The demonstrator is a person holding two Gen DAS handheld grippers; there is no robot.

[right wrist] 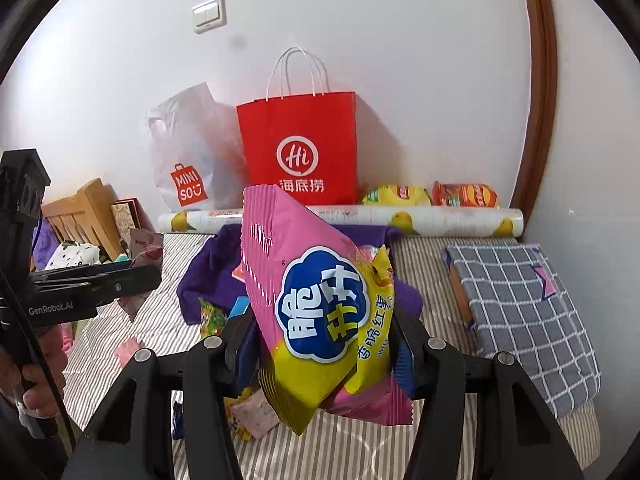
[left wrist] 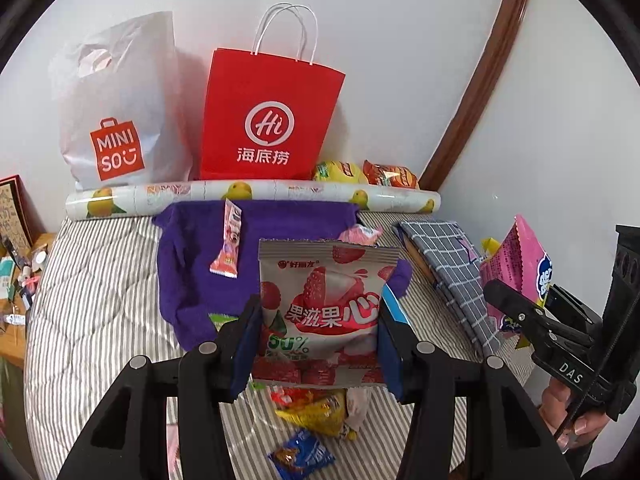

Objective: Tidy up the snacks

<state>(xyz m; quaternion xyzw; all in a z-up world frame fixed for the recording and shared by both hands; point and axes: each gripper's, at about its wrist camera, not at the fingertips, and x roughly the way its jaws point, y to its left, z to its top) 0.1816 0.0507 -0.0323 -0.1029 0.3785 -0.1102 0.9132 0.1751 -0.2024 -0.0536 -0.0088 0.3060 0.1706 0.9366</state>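
Observation:
My left gripper [left wrist: 320,332] is shut on a strawberry gummy packet [left wrist: 324,300] and holds it upright above the striped bed. My right gripper [right wrist: 324,344] is shut on a pink and yellow chip bag [right wrist: 312,308], tilted, lifted off the bed; it also shows at the right of the left wrist view [left wrist: 520,264]. A red Haidilao paper bag [left wrist: 272,120] [right wrist: 300,148] and a white Miniso plastic bag [left wrist: 120,112] [right wrist: 192,152] stand against the wall. Loose snacks lie on a purple cloth [left wrist: 192,264], including a pink candy stick [left wrist: 230,244], and under my left gripper [left wrist: 316,412].
A printed roll [left wrist: 256,196] lies along the wall in front of the bags, with yellow [right wrist: 396,195] and orange [right wrist: 466,195] chip packs behind it. A grey checked cloth bundle [right wrist: 520,312] lies at the right. A wooden headboard [right wrist: 84,208] and clutter are at the left.

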